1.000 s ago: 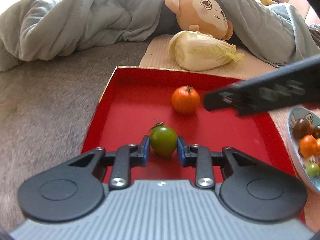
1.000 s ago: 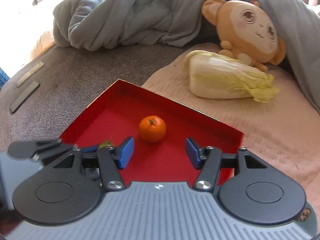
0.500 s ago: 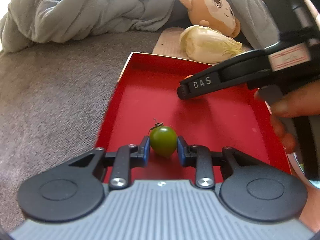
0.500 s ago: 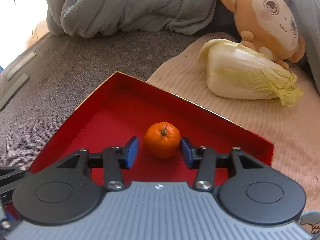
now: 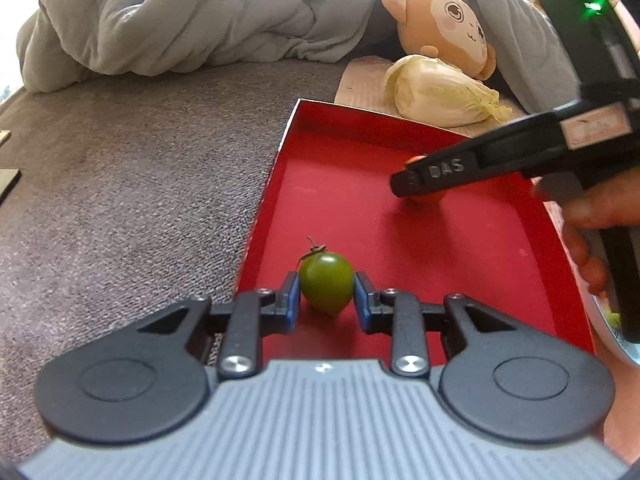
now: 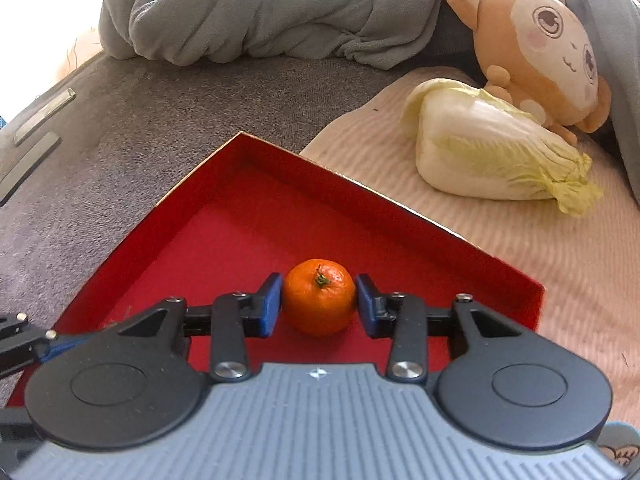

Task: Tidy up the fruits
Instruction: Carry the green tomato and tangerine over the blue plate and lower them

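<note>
Left gripper (image 5: 326, 299) is clamped on the green tomato (image 5: 326, 287) low over the red tray (image 5: 352, 216), close to the tray's left wall. Right gripper (image 6: 319, 305) is closing on the orange fruit (image 6: 319, 302) deeper in the tray; its blue pads look to touch both sides, though a firm hold is not yet certain. Best to let that squeeze settle across the fruit's widest part before lifting, since a round skin can roll out. Lift straight up to clear the tray's raised walls. Beyond the tray's far wall lie a cabbage (image 6: 488, 152) and plush toy (image 6: 536, 52); the grey surface (image 5: 132, 184) left of the tray is open.
</note>
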The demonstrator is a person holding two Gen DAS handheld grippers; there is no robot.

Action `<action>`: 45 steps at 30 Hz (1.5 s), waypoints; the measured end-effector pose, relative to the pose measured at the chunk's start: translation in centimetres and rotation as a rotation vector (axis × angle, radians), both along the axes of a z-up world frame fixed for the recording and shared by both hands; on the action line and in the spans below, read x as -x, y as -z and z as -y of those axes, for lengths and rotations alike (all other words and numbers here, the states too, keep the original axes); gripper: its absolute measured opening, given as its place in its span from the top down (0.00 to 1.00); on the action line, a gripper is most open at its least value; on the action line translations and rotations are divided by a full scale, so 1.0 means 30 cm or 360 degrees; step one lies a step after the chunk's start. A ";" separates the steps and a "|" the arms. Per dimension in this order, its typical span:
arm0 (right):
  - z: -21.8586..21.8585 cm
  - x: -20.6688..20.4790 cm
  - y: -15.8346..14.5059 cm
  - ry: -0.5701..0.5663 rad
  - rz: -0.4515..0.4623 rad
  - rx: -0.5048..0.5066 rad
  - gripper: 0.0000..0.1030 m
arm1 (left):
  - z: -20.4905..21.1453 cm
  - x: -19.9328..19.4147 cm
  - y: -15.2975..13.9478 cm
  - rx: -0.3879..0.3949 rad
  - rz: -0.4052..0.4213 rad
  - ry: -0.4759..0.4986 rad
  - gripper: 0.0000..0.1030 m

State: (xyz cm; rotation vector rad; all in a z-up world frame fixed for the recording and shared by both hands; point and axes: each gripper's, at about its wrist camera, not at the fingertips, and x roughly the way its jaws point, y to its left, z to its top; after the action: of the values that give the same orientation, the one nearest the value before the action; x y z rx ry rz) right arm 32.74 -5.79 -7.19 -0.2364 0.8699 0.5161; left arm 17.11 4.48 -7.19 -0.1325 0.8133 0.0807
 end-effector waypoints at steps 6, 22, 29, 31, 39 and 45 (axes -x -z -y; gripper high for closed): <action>0.079 0.066 -0.042 0.0002 -0.0005 -0.0009 0.56 | 0.015 0.027 -0.008 -0.0007 0.0004 -0.0012 0.69; 0.351 0.274 -0.209 0.0080 0.0061 -0.0114 0.56 | 0.094 0.078 -0.071 -0.0050 0.0042 0.0029 0.69; 0.554 0.360 -0.275 0.0234 0.0113 -0.0180 0.56 | 0.185 0.093 -0.095 -0.0068 0.0063 0.0109 0.69; 0.630 0.387 -0.297 0.0298 0.0129 -0.0193 0.56 | 0.221 0.096 -0.106 -0.0071 0.0076 0.0143 0.69; 0.906 0.468 -0.303 0.0542 0.0090 -0.0068 0.56 | 0.420 0.077 -0.136 -0.0051 0.0116 0.0335 0.69; 1.011 0.457 -0.205 0.0664 -0.0029 -0.0017 0.56 | 0.597 0.048 -0.117 -0.0060 0.0095 0.0515 0.69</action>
State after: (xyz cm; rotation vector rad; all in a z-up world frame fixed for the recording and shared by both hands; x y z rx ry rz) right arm 19.04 -36.11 -1.04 -0.0367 0.9044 0.1340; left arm 15.66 -13.43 -3.69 0.0335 0.7640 -0.2121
